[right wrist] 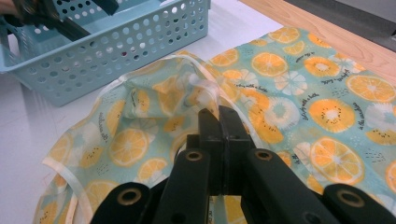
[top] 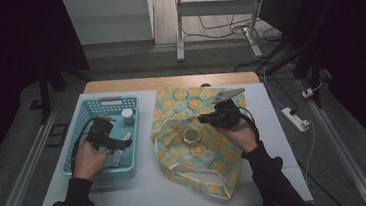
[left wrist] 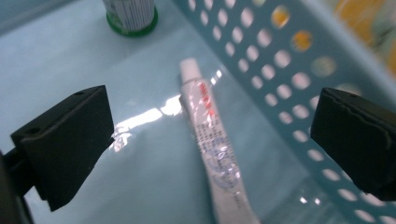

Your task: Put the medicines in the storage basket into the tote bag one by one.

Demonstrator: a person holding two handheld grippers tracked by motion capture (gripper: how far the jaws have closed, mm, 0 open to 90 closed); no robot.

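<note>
Pale blue basket point(top: 83, 122), white red-lettered tube point(left wrist: 210, 140), orange-slice-patterned turquoise bag point(top: 195, 147)

A power strip point(top: 295, 118) lies on the floor — desk legs point(top: 178, 25) stand behind.

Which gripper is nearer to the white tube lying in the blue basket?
Left. The left gripper hangs right over the tube, jaws open on either side. The right gripper is off over the fruit-print bag, beside the basket.
</note>
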